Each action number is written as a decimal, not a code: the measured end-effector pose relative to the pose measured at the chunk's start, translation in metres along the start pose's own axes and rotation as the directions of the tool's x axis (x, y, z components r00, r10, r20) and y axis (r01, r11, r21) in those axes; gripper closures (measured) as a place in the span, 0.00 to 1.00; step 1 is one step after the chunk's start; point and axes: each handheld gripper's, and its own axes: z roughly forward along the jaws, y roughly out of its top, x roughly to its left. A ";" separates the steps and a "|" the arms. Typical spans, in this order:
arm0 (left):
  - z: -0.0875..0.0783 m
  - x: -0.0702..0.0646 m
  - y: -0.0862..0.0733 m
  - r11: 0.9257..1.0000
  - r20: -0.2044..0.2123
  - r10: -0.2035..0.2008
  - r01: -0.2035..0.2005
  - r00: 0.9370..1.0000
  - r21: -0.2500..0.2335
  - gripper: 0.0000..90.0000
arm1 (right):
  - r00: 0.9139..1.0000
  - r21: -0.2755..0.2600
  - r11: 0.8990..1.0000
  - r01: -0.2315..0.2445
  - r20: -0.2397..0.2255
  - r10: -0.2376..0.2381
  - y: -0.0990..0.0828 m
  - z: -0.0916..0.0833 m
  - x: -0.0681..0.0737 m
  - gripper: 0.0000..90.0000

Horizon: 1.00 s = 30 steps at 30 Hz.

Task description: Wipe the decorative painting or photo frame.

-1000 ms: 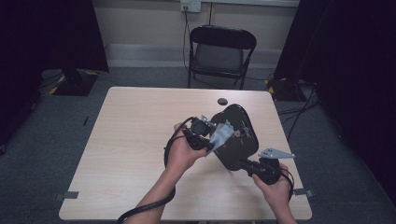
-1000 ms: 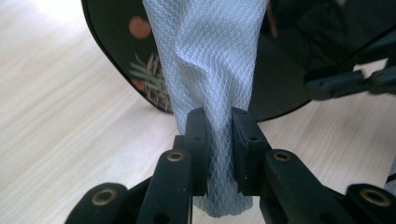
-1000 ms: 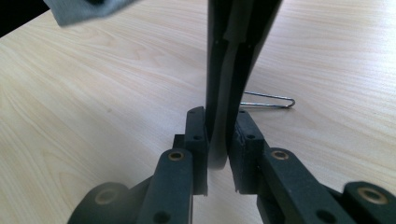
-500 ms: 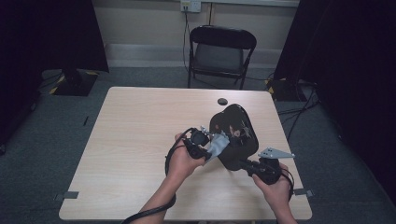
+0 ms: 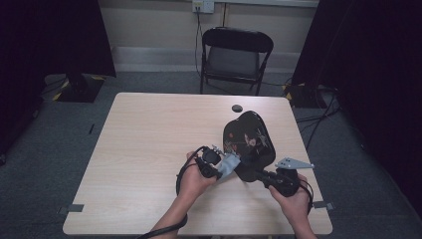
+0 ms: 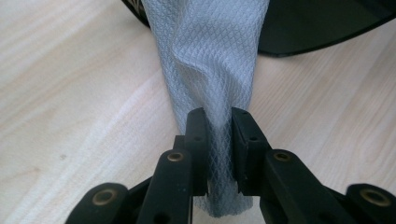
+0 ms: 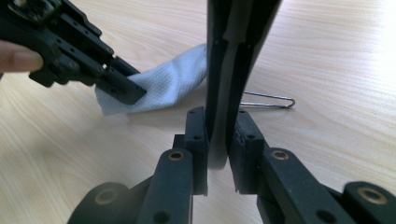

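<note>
Black lacquered tray (image 5: 249, 142), one, propped on edge right of centre on the table (image 5: 149, 149), its lower rim clenched by the right gripper (image 5: 263, 175). One grey cloth (image 5: 230, 163) pinched in the left gripper (image 5: 219, 169), touching the tray's near face. One small dark disc (image 5: 237, 108) at upper centre; one chair (image 5: 236, 55) beyond.

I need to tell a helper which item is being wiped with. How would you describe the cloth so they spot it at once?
On the wooden table, look beside the black oval tray that the right gripper holds up on edge. The cloth is a pale grey, waffle-textured strip pinched in the left gripper, the only soft, light thing there.
</note>
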 end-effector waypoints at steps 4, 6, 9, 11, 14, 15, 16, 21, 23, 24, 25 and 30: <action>0.007 0.001 -0.005 1.000 -0.003 -0.007 0.007 1.000 0.018 0.87 | 1.000 0.000 1.000 -0.001 0.000 0.001 0.000 0.000 0.000 0.88; 0.009 0.001 -0.006 1.000 -0.004 -0.008 0.008 1.000 0.024 0.87 | 1.000 0.000 1.000 0.000 0.001 0.000 0.000 0.000 0.000 0.88; 0.010 0.001 -0.008 1.000 -0.004 -0.006 0.006 1.000 0.022 0.87 | 1.000 0.000 1.000 -0.002 -0.001 0.002 0.000 0.000 0.000 0.88; 0.012 0.001 -0.009 1.000 -0.005 -0.007 0.007 1.000 0.025 0.87 | 1.000 -0.002 1.000 -0.002 -0.002 0.002 0.000 0.000 0.000 0.88; 0.011 0.000 -0.009 1.000 -0.007 -0.003 0.003 1.000 0.029 0.87 | 1.000 -0.001 1.000 -0.002 0.000 0.002 0.000 0.000 0.000 0.88; 0.011 0.001 -0.009 1.000 -0.005 -0.001 0.002 1.000 0.029 0.87 | 1.000 -0.001 1.000 -0.002 0.000 0.002 0.000 0.000 0.000 0.88; 0.009 0.001 -0.009 1.000 -0.003 -0.008 0.008 1.000 0.029 0.87 | 1.000 -0.002 1.000 -0.002 0.000 0.002 0.000 0.000 0.000 0.88; -0.009 0.003 -0.006 1.000 -0.005 -0.007 0.007 1.000 0.006 0.87 | 1.000 -0.002 1.000 0.000 -0.001 0.000 0.000 0.000 0.000 0.88; -0.020 0.004 -0.004 1.000 -0.007 -0.009 0.009 1.000 -0.017 0.87 | 1.000 -0.002 1.000 -0.001 -0.001 0.001 0.000 0.001 0.000 0.88; -0.025 0.004 -0.002 1.000 -0.007 -0.011 0.011 1.000 -0.028 0.87 | 1.000 -0.002 1.000 0.001 0.000 -0.001 0.000 0.001 0.000 0.88; -0.030 0.004 0.000 0.999 -0.010 -0.003 0.003 1.000 -0.037 0.87 | 1.000 -0.002 1.000 0.001 0.000 -0.001 0.000 0.001 0.000 0.88; -0.063 0.002 0.016 0.995 -0.019 0.015 -0.017 1.000 -0.095 0.87 | 1.000 0.002 1.000 -0.005 0.000 0.005 0.001 0.001 0.000 0.88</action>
